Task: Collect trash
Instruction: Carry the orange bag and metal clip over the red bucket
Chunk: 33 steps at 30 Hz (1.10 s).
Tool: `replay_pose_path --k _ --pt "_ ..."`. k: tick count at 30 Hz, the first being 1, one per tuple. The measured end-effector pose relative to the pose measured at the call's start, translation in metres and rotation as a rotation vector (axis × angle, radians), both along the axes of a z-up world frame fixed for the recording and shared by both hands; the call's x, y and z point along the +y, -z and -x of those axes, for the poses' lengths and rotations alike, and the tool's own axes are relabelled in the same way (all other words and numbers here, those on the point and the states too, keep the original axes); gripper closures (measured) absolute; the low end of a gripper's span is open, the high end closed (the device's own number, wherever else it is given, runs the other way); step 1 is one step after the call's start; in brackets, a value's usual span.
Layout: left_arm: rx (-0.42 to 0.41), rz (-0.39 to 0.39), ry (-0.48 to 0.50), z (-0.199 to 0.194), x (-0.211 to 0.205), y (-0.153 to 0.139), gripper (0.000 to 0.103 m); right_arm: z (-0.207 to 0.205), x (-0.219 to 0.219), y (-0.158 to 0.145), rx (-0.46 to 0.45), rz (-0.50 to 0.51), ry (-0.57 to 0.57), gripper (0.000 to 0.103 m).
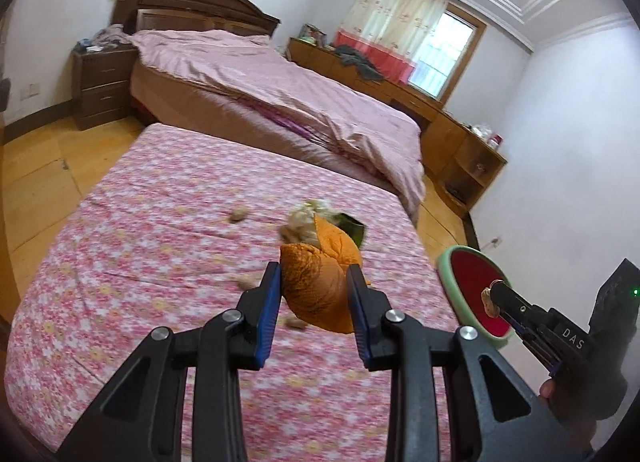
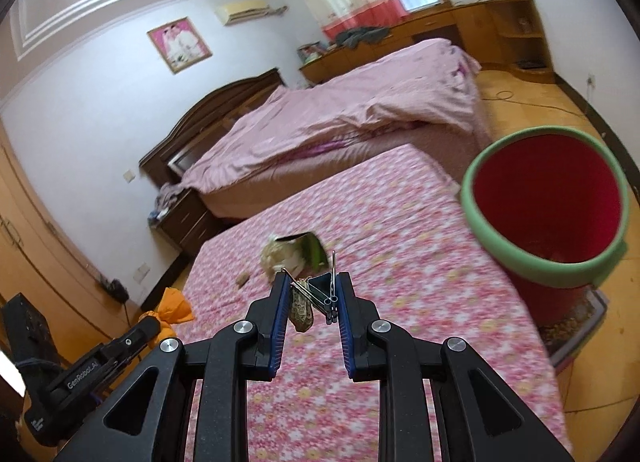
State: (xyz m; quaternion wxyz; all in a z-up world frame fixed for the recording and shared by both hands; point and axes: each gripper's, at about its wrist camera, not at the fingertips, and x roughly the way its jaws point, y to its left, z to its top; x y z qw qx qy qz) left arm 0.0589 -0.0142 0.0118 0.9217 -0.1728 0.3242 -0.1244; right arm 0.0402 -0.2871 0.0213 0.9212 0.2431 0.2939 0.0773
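My left gripper [image 1: 314,294] is shut on an orange peel [image 1: 320,286], held above the pink flowered mattress [image 1: 160,262]. My right gripper [image 2: 310,302] is shut on a peanut shell [image 2: 300,308] and a black binder clip [image 2: 322,294]; it also shows in the left wrist view [image 1: 490,296], in front of the red bin. A crumpled white tissue [image 1: 308,221] with a green wrapper [image 1: 352,227] lies mid-mattress. Small peanut shells [image 1: 240,215] lie scattered on the sheet. The red bin with a green rim [image 2: 548,197] stands right of the mattress.
A large bed with a pink cover [image 1: 280,81] stands beyond the mattress. A dark nightstand [image 1: 104,85] is at its left, wooden cabinets [image 1: 460,133] along the window wall. The wooden floor [image 1: 36,173] surrounds the mattress.
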Motion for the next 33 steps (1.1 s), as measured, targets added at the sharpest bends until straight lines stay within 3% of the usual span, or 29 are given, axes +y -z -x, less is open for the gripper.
replay_pose_path --k 13,33 --pt "-0.024 -0.009 0.148 -0.009 -0.068 -0.023 0.070 0.022 -0.062 -0.015 -0.048 -0.026 0.144 0.080" --pt "0.042 -0.092 0.424 -0.068 -0.225 0.009 0.070 0.012 -0.153 0.027 0.047 -0.014 0.312 0.080"
